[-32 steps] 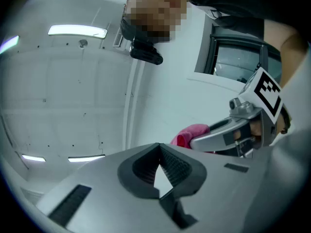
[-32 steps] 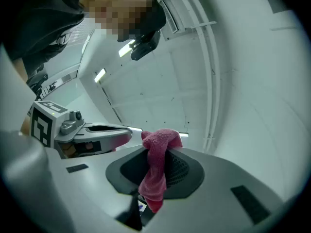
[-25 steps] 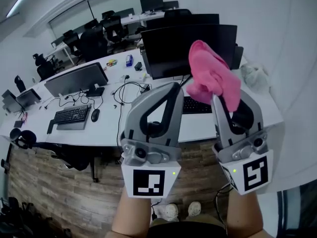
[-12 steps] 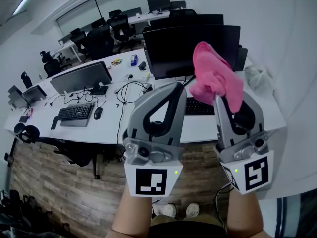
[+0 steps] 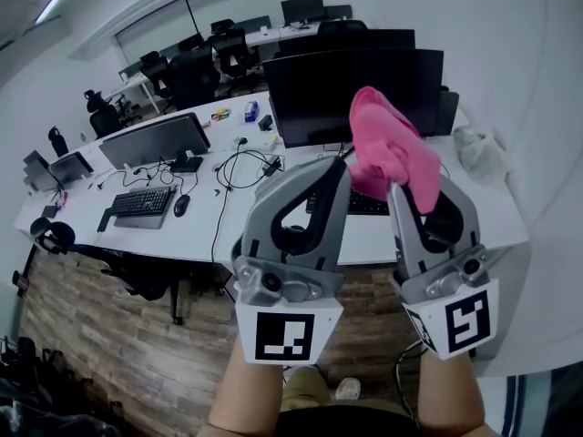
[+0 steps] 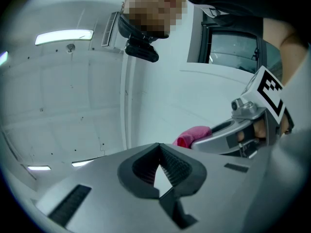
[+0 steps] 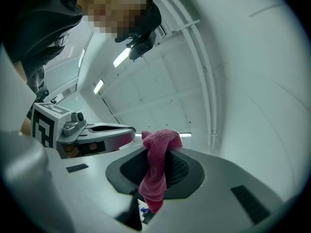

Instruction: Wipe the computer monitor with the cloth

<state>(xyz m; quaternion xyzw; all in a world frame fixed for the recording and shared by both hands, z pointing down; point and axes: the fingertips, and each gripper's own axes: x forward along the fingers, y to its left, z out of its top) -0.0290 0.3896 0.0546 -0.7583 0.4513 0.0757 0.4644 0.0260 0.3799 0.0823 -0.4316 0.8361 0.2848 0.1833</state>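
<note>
Jaws on the right gripper [image 7: 163, 152] clenched around a pink cloth [image 7: 156, 171] — clearest in the right gripper view, with one bunch bulging above the tips and a tail hanging down through the gap between the pads. Left gripper [image 6: 159, 147] pinched closed on nothing, tips meeting, ribbed pads [image 6: 177, 166] bare behind them. Beyond the jaws in both gripper views, just ceiling, wall and the neighbouring gripper.

From the head view alone: both grippers raised side by side, the cloth held up in front of a dark computer monitor [image 5: 355, 94] on a white desk [image 5: 196, 235] — short of the screen, with wood floor [image 5: 118, 353] showing below. Further left on that desk, a second monitor [image 5: 155, 141], a keyboard [image 5: 141, 203], a mouse [image 5: 180, 206] and loose black cables [image 5: 239, 167].
</note>
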